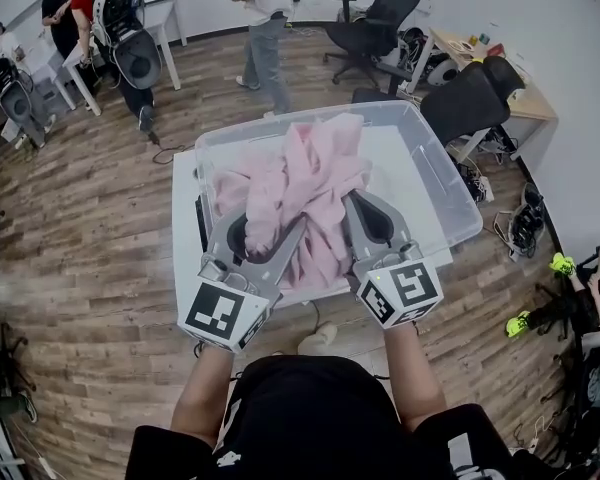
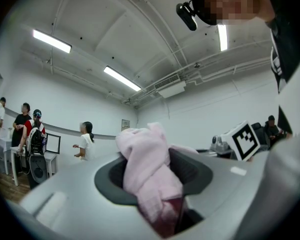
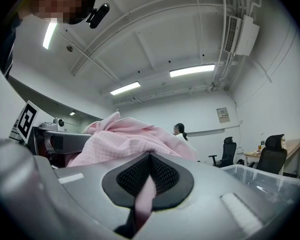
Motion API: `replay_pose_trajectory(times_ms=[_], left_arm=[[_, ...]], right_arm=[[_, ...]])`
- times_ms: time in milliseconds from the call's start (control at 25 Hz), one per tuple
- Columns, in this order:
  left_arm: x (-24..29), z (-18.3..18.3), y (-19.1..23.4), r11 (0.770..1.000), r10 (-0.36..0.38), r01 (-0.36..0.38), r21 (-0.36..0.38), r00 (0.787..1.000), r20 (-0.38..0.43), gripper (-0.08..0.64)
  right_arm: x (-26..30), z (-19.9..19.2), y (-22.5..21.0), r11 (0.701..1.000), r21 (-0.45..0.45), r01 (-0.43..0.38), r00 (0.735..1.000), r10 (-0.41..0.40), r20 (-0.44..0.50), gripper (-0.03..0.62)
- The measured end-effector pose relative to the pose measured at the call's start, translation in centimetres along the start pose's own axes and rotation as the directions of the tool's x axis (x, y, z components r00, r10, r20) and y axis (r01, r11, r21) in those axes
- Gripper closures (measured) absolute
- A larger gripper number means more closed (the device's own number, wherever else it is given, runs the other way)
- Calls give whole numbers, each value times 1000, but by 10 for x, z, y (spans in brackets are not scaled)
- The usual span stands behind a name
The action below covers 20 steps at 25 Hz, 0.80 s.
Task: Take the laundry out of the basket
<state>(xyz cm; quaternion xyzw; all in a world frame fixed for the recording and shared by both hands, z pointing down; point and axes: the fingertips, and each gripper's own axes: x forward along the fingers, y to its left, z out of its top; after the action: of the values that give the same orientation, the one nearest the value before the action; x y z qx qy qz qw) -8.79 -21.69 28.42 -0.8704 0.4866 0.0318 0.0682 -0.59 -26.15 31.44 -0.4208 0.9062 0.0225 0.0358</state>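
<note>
The room is an open office with a wood-plank floor point(image 1: 80, 228), black office chairs point(image 1: 380, 18) by the far wall and a few people point(image 1: 265, 28) standing about. From the head view I look down on a white table point(image 1: 185, 228) that carries the basket point(image 1: 450, 198), a clear plastic tub. The pink laundry point(image 1: 305, 188) is bunched in one tall heap over the basket's near half, between my two claws, and its lower folds hang over the near rim. My left claw point(image 1: 265, 243) comes in from the lower left and my right claw point(image 1: 365, 218) from the lower right, both reaching into the cloth.

In the left gripper view, the jaws stand partly apart with a thick wad of the pink cloth clamped between the dark pads — the fabric fills the gap and rises above the jaws. Past it I see strip lights point(image 2: 121, 78) on the white ceiling, a person in white point(image 2: 85, 141) near the wall, and the marker cube point(image 2: 245, 140) of my other claw off to the right.

In the right gripper view, the jaws are nearly together, pinching a thin fold of the same cloth that runs down between the ribbed pads. The bulk of the laundry swells just beyond them to the left. The basket's clear wall shows low at the right, below the level of the bundle.
</note>
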Motion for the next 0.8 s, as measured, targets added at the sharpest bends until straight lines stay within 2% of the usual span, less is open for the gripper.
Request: replay_pose_trajectory(times_ms=[800], left_arm=[[-58,8,-25,998,-56,56,-12,998,24,370]], right_arm=[[-43,4,48,998,-7,62,998,-62,1,597]])
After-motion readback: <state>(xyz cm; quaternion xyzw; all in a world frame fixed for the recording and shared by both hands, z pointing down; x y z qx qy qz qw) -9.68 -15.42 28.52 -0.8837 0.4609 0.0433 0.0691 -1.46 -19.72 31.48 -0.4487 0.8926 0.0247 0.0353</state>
